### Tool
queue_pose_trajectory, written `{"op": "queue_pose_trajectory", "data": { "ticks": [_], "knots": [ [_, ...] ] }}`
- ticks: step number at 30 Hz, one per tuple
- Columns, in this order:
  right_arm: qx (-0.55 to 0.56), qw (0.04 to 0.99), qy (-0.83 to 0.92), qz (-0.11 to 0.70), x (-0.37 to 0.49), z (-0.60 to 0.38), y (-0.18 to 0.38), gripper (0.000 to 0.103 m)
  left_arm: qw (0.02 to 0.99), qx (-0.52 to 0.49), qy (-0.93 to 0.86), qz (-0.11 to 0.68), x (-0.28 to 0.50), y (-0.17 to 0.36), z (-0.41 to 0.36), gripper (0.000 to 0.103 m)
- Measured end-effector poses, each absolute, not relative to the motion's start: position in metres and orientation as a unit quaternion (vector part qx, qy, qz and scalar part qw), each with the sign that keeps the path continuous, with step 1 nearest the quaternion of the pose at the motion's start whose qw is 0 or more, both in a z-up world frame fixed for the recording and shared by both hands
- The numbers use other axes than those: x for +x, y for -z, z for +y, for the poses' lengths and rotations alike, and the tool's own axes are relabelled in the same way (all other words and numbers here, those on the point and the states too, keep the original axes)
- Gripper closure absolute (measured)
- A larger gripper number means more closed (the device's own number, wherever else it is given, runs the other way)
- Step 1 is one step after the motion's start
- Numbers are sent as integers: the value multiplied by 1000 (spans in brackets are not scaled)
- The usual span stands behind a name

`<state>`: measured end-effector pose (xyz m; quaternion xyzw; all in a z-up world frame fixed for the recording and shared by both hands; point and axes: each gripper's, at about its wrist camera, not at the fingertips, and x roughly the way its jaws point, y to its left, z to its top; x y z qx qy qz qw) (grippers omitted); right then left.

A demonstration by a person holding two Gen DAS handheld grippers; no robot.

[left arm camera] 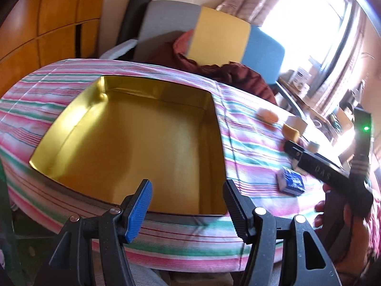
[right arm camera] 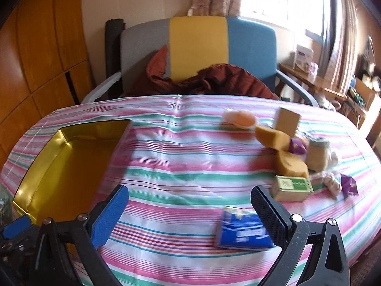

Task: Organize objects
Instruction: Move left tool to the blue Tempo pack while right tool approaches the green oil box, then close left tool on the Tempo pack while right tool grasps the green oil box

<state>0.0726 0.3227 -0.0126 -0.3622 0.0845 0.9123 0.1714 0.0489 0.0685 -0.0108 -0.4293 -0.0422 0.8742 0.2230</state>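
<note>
An open gold tin box (left arm camera: 133, 140) lies empty on the striped cloth, and shows at the left in the right wrist view (right arm camera: 59, 166). My left gripper (left arm camera: 188, 205) is open and empty over its near rim. My right gripper (right arm camera: 190, 217) is open and empty above the cloth; it also shows in the left wrist view (left arm camera: 333, 166). A blue packet (right arm camera: 243, 231) lies just beside its right finger. Further right lie a green box (right arm camera: 293, 188), yellow wrapped pieces (right arm camera: 290, 164), a cardboard box (right arm camera: 285, 119), an orange packet (right arm camera: 240, 119), purple sachets (right arm camera: 348, 186) and a small jar (right arm camera: 318, 152).
The striped cloth (right arm camera: 185, 157) covers a round table. A grey, yellow and blue chair (right arm camera: 197, 47) with a dark red cloth (right arm camera: 214, 78) stands behind it. A wooden cabinet (right arm camera: 35, 59) is at the left, a cluttered shelf (right arm camera: 333, 88) at the right.
</note>
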Motion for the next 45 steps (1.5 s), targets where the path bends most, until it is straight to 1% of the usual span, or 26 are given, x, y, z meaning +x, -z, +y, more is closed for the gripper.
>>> {"op": "queue_pose_trajectory", "data": {
  "ticks": [2,5,7,11,15,18,19,23,24,25,27,30,35,39,45],
  "knots": [
    [-366,189,-907,82,82,350,15,0,234,-431,-870,-42,50,11,74,41],
    [-385,225,-894,52,91,390,21,0,252,-439,-862,-38,55,13,86,41],
    [-392,233,-889,42,94,415,25,0,265,-441,-857,-31,59,14,93,41],
    [-425,216,-877,55,90,457,37,0,287,-421,-860,-22,68,12,111,41],
    [-456,167,-872,57,79,473,50,0,327,-422,-845,-11,72,8,132,41],
    [-457,151,-872,86,75,483,59,1,346,-434,-832,-7,72,10,147,40],
    [-459,147,-870,103,74,486,63,2,350,-438,-828,-1,72,11,152,40],
    [-471,138,-857,160,71,500,76,13,361,-450,-816,24,73,17,171,38],
    [-475,132,-852,175,70,502,79,21,363,-452,-814,29,73,19,174,35],
    [-479,124,-848,187,69,503,81,25,363,-453,-813,37,72,20,180,33],
    [-482,122,-847,188,69,501,82,27,365,-450,-813,57,73,20,193,27],
    [-485,117,-846,185,70,499,80,28,379,-446,-807,77,74,21,215,25],
    [-491,115,-838,208,73,504,80,28,412,-468,-777,83,72,36,252,25],
    [-496,147,-841,160,74,502,75,28,421,-469,-769,105,74,42,288,25],
    [-491,134,-844,168,74,501,71,28,422,-485,-758,109,67,60,320,21]
  ]
}}
